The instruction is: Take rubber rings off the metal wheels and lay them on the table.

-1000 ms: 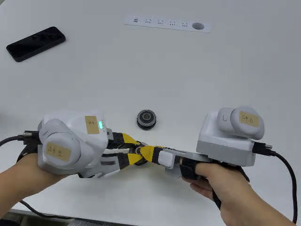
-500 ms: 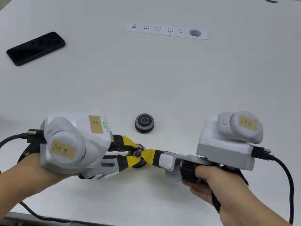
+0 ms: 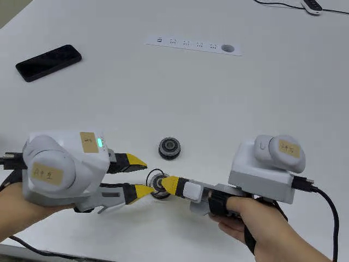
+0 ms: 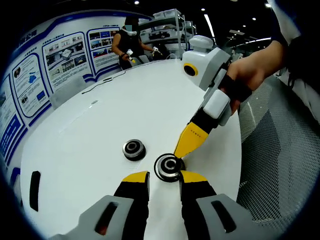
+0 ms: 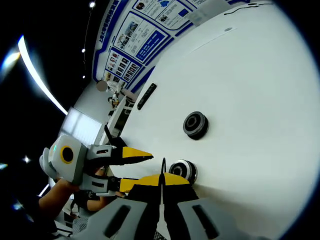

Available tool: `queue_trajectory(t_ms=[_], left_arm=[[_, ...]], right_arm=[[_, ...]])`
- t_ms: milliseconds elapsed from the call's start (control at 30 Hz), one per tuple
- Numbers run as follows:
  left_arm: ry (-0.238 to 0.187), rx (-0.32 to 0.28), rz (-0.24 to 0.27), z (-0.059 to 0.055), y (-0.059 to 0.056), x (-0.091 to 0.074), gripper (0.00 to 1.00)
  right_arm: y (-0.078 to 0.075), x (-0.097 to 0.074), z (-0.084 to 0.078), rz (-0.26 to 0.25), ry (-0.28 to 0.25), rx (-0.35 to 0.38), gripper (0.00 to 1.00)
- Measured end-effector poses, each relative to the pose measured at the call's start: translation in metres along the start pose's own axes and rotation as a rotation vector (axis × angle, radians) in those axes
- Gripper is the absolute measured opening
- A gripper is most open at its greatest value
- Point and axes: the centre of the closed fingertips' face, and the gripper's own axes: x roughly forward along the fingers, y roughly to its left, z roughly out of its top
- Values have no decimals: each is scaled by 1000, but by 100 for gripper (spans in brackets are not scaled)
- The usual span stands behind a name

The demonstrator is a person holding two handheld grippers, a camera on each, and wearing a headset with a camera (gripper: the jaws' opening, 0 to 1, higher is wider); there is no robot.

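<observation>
right gripper (image 3: 166, 184) jaws pressed together, seemingly pinching a thin rubber ring (image 5: 163, 164) partly off the near wheel (image 4: 169, 167); left gripper (image 3: 149, 175) spread beside it; far wheel (image 3: 169, 148) apparently ring-on; none laid on the table (image 3: 229, 93) yet

White housings (image 3: 71, 158), tan labels (image 3: 289, 147), yellow-tipped black jaws, black cables (image 3: 335, 229) on left gripper (image 3: 148, 176) and right gripper (image 3: 165, 184); green light (image 3: 100, 143) beside left label.

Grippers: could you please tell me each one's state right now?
Left gripper: open, holding nothing.
Right gripper: shut on the rubber ring.
</observation>
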Motion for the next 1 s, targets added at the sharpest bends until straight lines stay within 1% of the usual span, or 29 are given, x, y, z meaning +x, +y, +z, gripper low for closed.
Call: queue_trajectory(t_ms=[100, 200, 333, 433, 533, 600, 767, 900, 967, 1000], left_arm=[[-9, -17, 25, -1, 5, -6, 25], [-25, -29, 41, 3, 8, -10, 24], [-34, -23, 46, 7, 9, -9, 24], [-39, -16, 43, 11, 9, -6, 24], [-45, -16, 38, 14, 9, -3, 24], [-37, -15, 31, 14, 8, 0, 24], [-40, -14, 17, 15, 3, 2, 23], [-28, -7, 10, 13, 0, 4, 23], [-21, -3, 8, 11, -1, 4, 23], [-21, -4, 7, 11, -1, 4, 23]], right_arm=[[7, -1, 1, 22, -6, 9, 2], [12, -6, 9, 41, -28, 26, 2], [8, -13, 20, 37, -64, 41, 2], [-3, -21, 28, 12, -96, 59, 2], [-21, -31, 36, -42, -139, 82, 2], [-35, -38, 41, -79, -172, 102, 2], [-67, -49, 37, -162, -186, 150, 2], [-85, -55, 32, -216, -191, 185, 2], [-92, -59, 29, -244, -186, 176, 2], [-94, -60, 28, -250, -187, 176, 2]])
